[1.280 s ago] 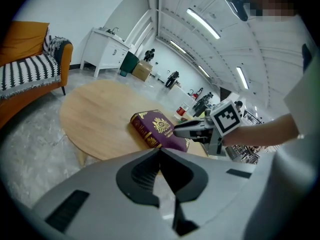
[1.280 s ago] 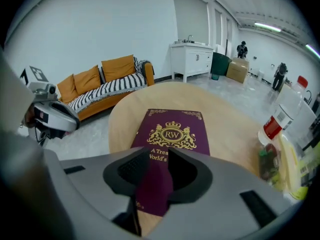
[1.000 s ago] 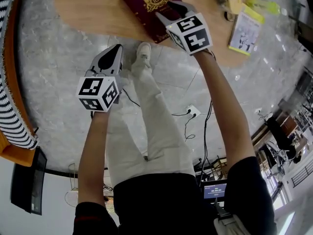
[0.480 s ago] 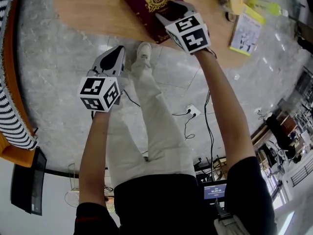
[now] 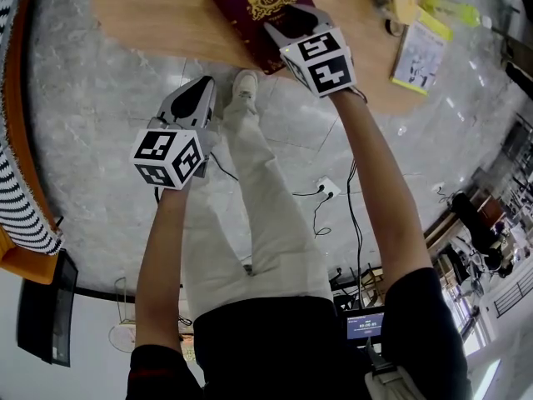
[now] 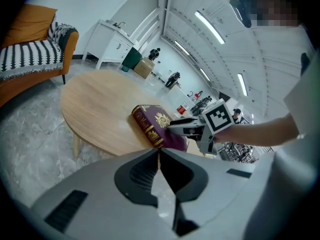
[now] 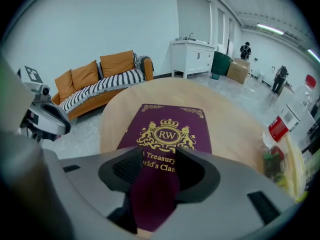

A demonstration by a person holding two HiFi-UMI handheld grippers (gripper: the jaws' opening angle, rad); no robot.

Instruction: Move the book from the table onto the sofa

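the book (image 5: 254, 11) lies flat on the round wooden worktop (image 5: 150, 15), at the top centre of the head view, with its near corner reaching the worktop's edge. the right gripper (image 7: 159, 156) is tilted down over the book's near end. its jaws stand apart and have just been closing, and in its own view the dark red cover with the gold crest fills the gap between them. nothing shows the pads pressing on the book yet, so i judge that the grasp is not yet made. the left gripper (image 6: 159, 153) has its jaws together on nothing and hangs over the grey floor (image 5: 100, 123), lower left of the book and off the worktop. the sofa (image 7: 100, 81), orange with a striped throw, stands well apart from the worktop, at centre left of the right gripper view.

what could go wrong: the book looks thick and heavy. a pinch at one end only would let the far end sag or swing, so it may twist out of the pads once lifted. if the jaws catch only the cover, the book could fall open. a push along the smooth wood instead of a firm pinch might slide it toward the bottle (image 7: 295, 109) at the right edge of that view. with the left gripper idle, nothing would support the book on the way over the floor.
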